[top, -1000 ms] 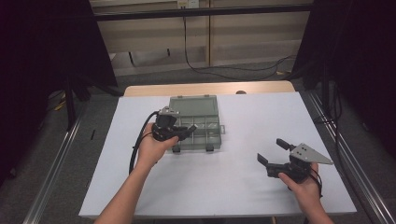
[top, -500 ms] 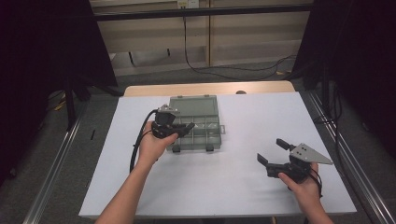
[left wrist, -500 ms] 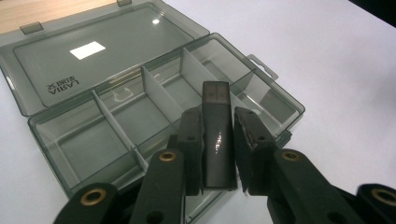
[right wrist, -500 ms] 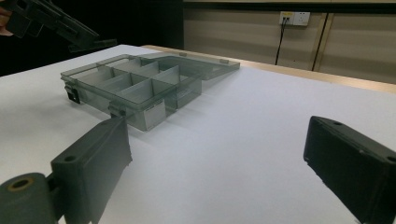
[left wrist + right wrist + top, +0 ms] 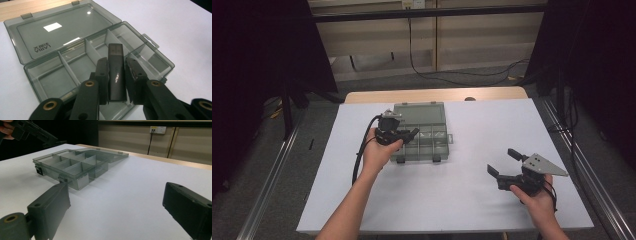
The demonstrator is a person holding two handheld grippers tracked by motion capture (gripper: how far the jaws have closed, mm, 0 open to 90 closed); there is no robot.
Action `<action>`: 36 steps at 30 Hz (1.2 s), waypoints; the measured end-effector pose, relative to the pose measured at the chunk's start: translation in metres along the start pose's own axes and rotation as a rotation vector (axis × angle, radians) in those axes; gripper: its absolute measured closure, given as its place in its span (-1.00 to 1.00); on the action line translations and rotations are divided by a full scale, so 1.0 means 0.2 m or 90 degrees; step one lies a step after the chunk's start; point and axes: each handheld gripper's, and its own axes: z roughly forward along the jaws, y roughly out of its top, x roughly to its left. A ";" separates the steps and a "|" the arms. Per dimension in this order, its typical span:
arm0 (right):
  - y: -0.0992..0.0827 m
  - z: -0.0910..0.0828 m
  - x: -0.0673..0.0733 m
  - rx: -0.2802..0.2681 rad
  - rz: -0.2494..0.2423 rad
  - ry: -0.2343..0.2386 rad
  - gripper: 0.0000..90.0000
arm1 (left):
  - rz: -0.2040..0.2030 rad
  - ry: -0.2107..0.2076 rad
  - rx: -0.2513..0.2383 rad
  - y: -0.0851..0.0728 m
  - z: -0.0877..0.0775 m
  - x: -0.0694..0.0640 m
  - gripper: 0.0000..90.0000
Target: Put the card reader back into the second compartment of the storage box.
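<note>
Nearest me, the right gripper (image 5: 503, 163) rests low over the white counter (image 5: 472, 200), jaws spread wide, holding nothing. Farther off, the left gripper (image 5: 117, 65) pinches a small dark block (image 5: 116, 72), maybe a USB stick, over the open compartment box (image 5: 82, 45). The drop is left, and little has changed since a second ago.

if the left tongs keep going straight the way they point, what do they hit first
Probably the open organizer box: the left tongs, shut on a dark flat piece, aim at a middle compartment near its white divider. Depth is uncertain.
</note>
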 end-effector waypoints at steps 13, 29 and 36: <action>0.00 0.00 0.00 0.000 -0.003 0.000 -0.85 | -0.021 0.020 -0.002 0.01 0.03 0.03 0.64; 0.00 0.00 0.00 0.000 -0.003 0.001 -0.86 | -0.026 0.040 -0.002 0.02 0.06 0.06 0.64; 0.00 0.00 0.00 0.000 -0.003 0.002 -0.86 | -0.031 0.046 -0.002 0.02 0.08 0.07 0.64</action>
